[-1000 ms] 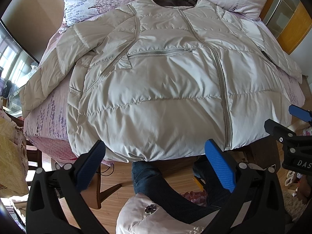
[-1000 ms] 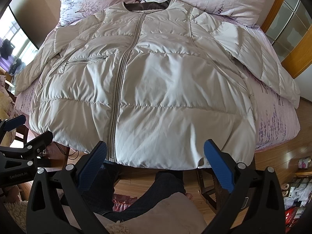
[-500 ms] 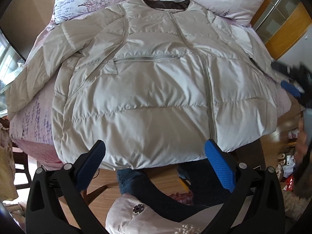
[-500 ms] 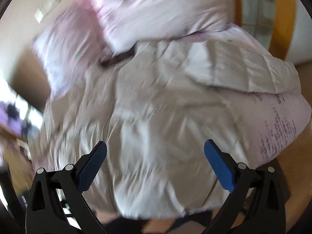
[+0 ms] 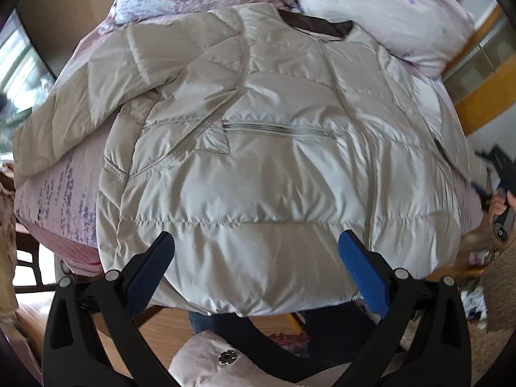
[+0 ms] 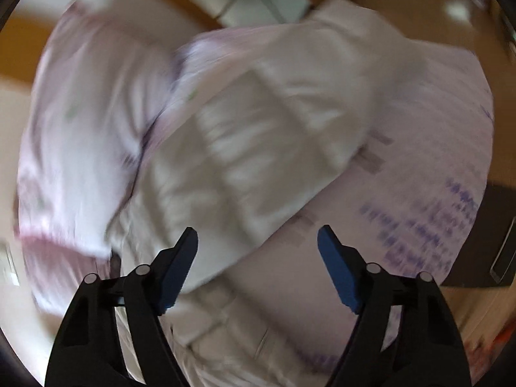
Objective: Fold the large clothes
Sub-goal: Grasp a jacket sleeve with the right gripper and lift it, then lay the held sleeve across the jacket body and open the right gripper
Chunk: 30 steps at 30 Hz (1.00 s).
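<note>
Fingers of the left hand-held gripper (image 5: 256, 253) stand spread wide with nothing between the blue pads, poised over the bottom hem of a pale beige padded jacket (image 5: 267, 148). That jacket lies front up and zipped on a bed (image 5: 54, 206) with a pink, lavender-printed cover, its hem hanging over the near edge and its dark-lined collar (image 5: 317, 25) toward two pillows (image 5: 383, 9) at the head. One sleeve (image 5: 80, 109) stretches out to the left of the picture across the bedcover, and a zipped chest pocket (image 5: 277, 129) runs across the front. Below the hem show wooden floor (image 5: 167, 329), a person's legs in dark trousers, and a pale quilted garment with a round button. At the right edge of the left wrist view a hand (image 5: 501, 204) grips the dark body of the other tool. From the right wrist, everything is badly blurred: the right hand-held gripper (image 6: 258, 251) has its jaws part open and closing, with only air between them, above the jacket's other sleeve (image 6: 258, 148), which lies on the bedcover beside a pillow. Whether the pads touch the fabric cannot be told through the blur.
</note>
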{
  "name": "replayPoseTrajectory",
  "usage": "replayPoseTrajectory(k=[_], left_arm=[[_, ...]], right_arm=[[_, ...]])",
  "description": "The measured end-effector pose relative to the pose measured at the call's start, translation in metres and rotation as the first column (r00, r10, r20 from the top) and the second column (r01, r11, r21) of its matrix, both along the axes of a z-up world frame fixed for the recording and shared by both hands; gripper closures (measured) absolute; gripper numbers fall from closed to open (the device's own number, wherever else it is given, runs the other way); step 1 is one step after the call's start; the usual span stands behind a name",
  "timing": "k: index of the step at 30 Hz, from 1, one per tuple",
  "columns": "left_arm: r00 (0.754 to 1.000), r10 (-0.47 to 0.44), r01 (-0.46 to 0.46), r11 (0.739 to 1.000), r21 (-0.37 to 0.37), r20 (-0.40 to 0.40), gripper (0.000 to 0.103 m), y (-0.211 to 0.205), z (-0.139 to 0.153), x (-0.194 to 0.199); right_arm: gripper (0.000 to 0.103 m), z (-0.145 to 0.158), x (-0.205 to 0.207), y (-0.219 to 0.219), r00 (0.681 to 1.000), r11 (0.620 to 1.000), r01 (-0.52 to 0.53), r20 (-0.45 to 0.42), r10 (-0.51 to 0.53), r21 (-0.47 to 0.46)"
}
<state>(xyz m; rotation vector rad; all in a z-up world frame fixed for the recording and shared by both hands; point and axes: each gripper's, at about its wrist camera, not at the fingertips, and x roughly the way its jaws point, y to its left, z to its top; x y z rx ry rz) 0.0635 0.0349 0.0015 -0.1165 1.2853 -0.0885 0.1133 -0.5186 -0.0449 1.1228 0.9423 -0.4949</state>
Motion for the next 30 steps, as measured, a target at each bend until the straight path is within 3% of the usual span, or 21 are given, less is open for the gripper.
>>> replayPoseTrajectory(k=[3,8,13,17,19,22,30], left_arm=[[0.998,0.057,-0.057,0.998,-0.013,-0.007,0.002,0.009,-0.005,0.008],[0.994,0.107,-0.107,0.991,-0.078,-0.010,0.002,0.017,-0.009,0.014],[0.992,0.124,-0.123,0.990,-0.071,0.009,0.002,0.015,-0.005,0.017],[0.990,0.139,-0.136,0.986,-0.095,0.026,0.002,0.018,-0.002,0.019],[0.988,0.154,-0.150,0.983,-0.104,0.030,0.002,0.020,-0.001,0.020],[0.985,0.167,-0.162,0.981,-0.109,0.033,0.002,0.023,-0.002,0.021],[0.978,0.203,-0.195,0.974,-0.118,0.057,0.002,0.037,0.006,0.024]], right_arm=[[0.028,-0.017,-0.007,-0.035,0.994,0.993,0.113,-0.012,-0.113,0.028],[0.031,-0.033,-0.007,-0.070,0.983,0.982,0.183,-0.023,-0.182,0.043],[0.049,-0.043,-0.009,-0.086,0.975,0.973,0.221,-0.006,-0.221,0.072],[0.057,-0.046,-0.003,-0.093,0.974,0.972,0.225,-0.002,-0.226,0.066],[0.068,-0.046,-0.004,-0.094,0.974,0.973,0.225,-0.008,-0.225,0.053],[0.088,-0.039,0.001,-0.093,0.978,0.978,0.207,-0.002,-0.207,0.001],[0.094,0.041,0.040,-0.054,0.996,0.956,0.038,0.093,-0.011,-0.292]])
